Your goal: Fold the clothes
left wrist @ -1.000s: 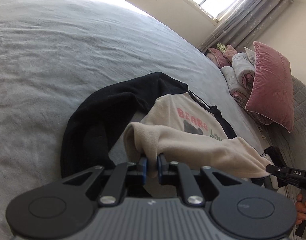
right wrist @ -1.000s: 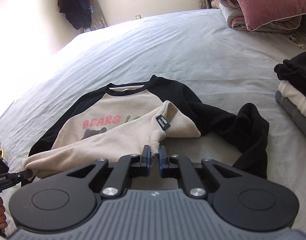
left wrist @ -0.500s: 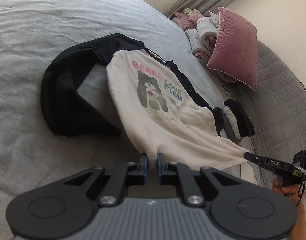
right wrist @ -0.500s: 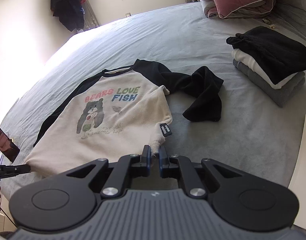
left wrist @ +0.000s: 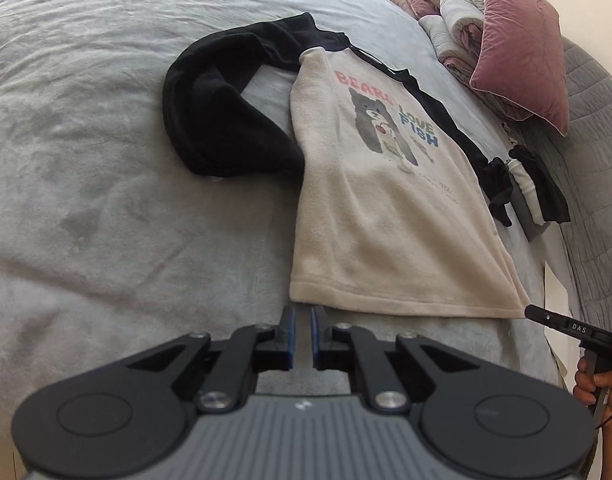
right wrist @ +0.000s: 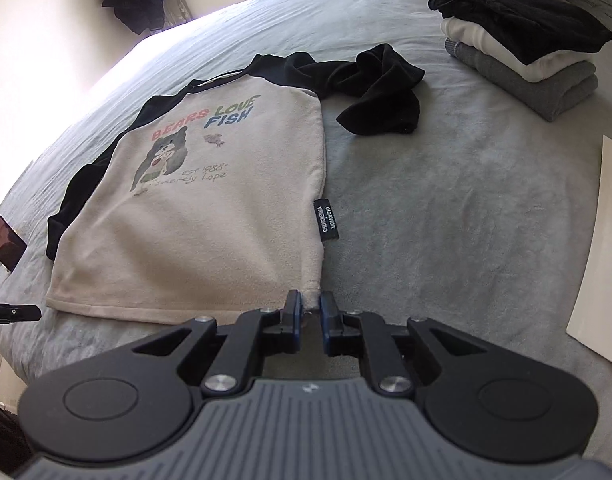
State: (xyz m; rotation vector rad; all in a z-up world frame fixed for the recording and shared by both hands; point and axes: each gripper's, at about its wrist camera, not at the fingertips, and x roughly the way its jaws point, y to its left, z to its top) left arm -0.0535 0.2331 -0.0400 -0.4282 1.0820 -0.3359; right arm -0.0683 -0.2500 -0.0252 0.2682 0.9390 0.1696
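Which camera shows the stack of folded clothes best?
The right wrist view: the stack is close and unobstructed, showing black, white and grey layers. The left wrist view shows it small and distorted at the far right, beyond the shirt.

The shirt [right wrist: 210, 208] lies flat on the bed [right wrist: 445, 220], hem toward the near edge. A folded stack [right wrist: 521, 52] sits at the far right, pillows [left wrist: 521, 44] behind it.

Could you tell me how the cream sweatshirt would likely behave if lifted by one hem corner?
The sweatshirt looks like soft fleece, so it would probably drape limply. Its black sleeve lies crumpled, suggesting it will trail and bunch. It seems unlikely to slip from the pads.
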